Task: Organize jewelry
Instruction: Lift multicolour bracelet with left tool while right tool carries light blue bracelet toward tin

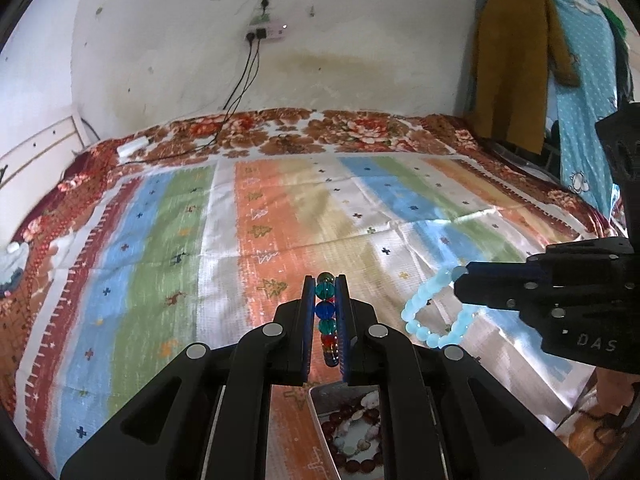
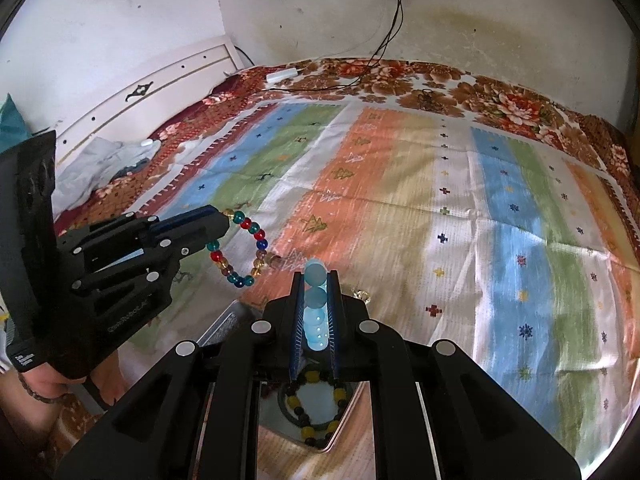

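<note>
My left gripper [image 1: 325,280] is shut on a multicoloured bead bracelet [image 1: 326,312]; in the right wrist view the same bracelet [image 2: 256,236] hangs as a loop from the left gripper [image 2: 224,216]. A pale blue bead bracelet [image 2: 316,300] is pinched in my right gripper [image 2: 316,272], which is shut on it. The left wrist view shows this blue loop [image 1: 428,308] dangling from the right gripper [image 1: 460,276]. Both are held above the striped cloth. Below lies a metal tray [image 1: 320,412] with a dark red bracelet [image 1: 352,464] and a yellow-and-black bracelet [image 2: 316,404].
A striped cloth [image 1: 280,216] covers a floral bedspread [image 1: 360,128]. Cables [image 2: 384,40] run from a wall socket to a white adapter [image 2: 282,75]. Clothes [image 1: 516,64] hang at the right. A small clear bead [image 2: 362,295] and a stray bead [image 2: 274,258] lie on the cloth. A hand [image 2: 44,380] holds the left gripper.
</note>
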`<state>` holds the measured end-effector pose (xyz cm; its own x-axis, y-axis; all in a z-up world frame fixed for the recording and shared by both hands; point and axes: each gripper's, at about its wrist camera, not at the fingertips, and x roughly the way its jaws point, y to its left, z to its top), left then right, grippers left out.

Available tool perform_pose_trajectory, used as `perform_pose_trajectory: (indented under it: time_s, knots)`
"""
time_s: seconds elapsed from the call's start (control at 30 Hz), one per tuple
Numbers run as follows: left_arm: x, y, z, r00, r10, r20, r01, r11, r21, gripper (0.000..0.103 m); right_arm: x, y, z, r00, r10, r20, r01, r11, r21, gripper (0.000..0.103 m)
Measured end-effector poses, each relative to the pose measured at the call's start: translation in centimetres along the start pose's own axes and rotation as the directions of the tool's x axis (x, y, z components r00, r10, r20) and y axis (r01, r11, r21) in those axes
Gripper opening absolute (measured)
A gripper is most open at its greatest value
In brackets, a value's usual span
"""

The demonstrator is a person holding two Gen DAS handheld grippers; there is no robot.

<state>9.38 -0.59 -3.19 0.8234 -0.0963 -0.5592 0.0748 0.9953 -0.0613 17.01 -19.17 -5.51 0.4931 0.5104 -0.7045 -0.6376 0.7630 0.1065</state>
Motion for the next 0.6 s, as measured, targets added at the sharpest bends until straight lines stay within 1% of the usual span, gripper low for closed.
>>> perform_pose_trajectory:
  time_s: [0.2,0.4,0.6]
  knots:
    - [-1.5,-0.3,-0.9,0.999,-0.041,0.011,0.041,0.999,-0.011,0.009,-0.6,0.4,-0.9,1.0,0.01,0.0,-0.01,1.0,-0.009,0.012]
    - [-2.7,-1.0,-2.0,0.998,-0.054,0.014,0.054,0.999,0.003,0.009,-1.3,0.5,-1.9,1.0,0.018,0.008,-0.018,1.0,-0.002,0.012]
    - [-3.3,-2.1,-2.7,0.998,-0.055,0.012,0.054,0.998,0.044,0.009,-1.4,0.8,-2.9,1.0,0.026,-0.009,-0.026,1.0,-0.001,0.012]
